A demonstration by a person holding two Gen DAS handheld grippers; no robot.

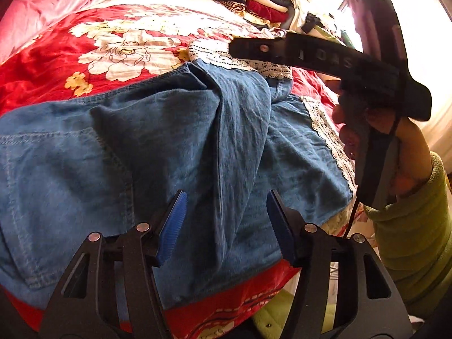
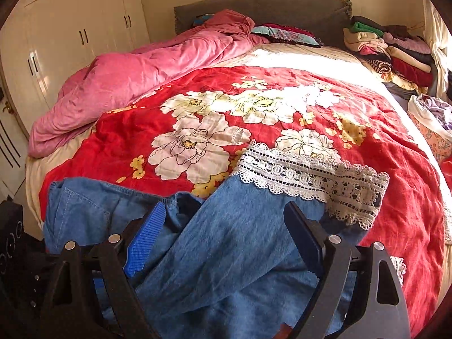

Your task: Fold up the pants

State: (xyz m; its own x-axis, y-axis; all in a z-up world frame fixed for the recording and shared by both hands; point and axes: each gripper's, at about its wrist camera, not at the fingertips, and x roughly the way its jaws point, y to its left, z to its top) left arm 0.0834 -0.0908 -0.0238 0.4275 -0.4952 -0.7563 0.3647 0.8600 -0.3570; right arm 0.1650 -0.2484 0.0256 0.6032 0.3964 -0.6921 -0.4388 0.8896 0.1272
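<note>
Pants (image 1: 169,130) of blue denim with white lace cuffs (image 2: 308,180) lie crumpled on the near part of a red floral bedspread (image 2: 282,84), one leg thrown over the other so a thick ridge of cloth runs from near to far.

Seen from the left wrist, the left gripper (image 1: 226,226) stands wide open, its blue-padded fingers (image 1: 173,226) straddling that ridge without pinching it; whether the pads touch the denim cannot be told. To the right, the right gripper's black body (image 1: 325,56) is held up above the pants in a hand (image 1: 401,152) with a green sleeve (image 1: 415,226).

From the right wrist, the right gripper (image 2: 226,243) is also spread wide and holds nothing, with the folded-over leg passing between its fingers (image 2: 145,240) and the lace cuff just beyond the right one.

A pink quilt (image 2: 135,76) is bunched on the far left, stacked folded clothes (image 2: 395,56) sit at the far right corner, and white wardrobes (image 2: 70,42) stand left.
</note>
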